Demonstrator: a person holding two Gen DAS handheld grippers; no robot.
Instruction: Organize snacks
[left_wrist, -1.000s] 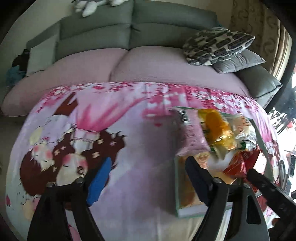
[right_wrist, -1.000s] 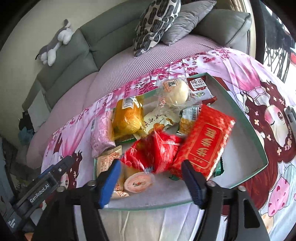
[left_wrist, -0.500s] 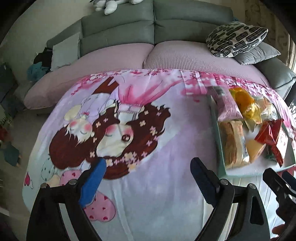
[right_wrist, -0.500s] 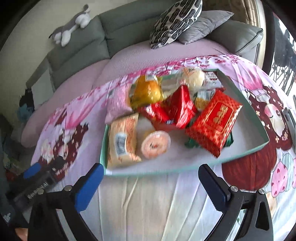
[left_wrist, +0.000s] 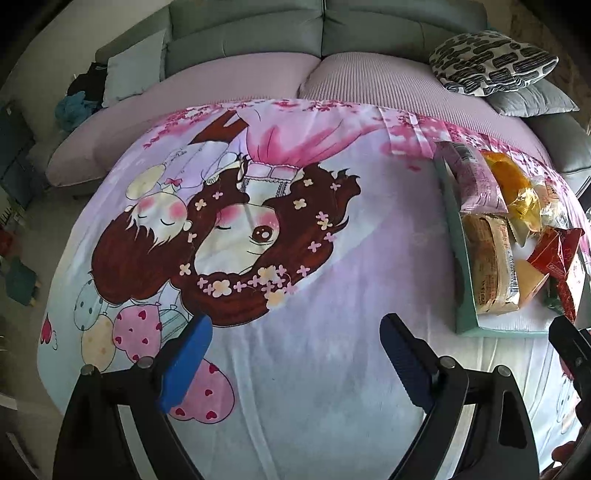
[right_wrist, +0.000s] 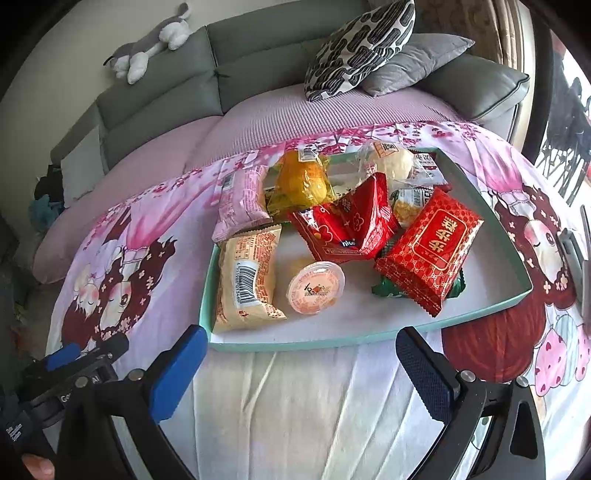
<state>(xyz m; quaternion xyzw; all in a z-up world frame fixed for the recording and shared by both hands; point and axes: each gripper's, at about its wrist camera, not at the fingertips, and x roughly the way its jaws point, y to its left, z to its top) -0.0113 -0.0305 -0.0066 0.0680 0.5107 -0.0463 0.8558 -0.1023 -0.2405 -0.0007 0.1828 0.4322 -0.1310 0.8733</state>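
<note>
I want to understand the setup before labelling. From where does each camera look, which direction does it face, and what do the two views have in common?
Left wrist: sits on the left gripper, looks down over its open fingers at the cartoon bedsheet; the tray is at right, the right gripper's tip beyond.
Right wrist: sits on the right gripper, looks down over its open fingers at the tray and its snacks; the left gripper and a fingertip show at lower left.
Shared: tray, bedsheet, patterned cushion, grey sofa.

Black frames w/ silver screws, blue-padded fingers (right_wrist: 177, 373); white lettering, prob. "GenRobot.AI".
</note>
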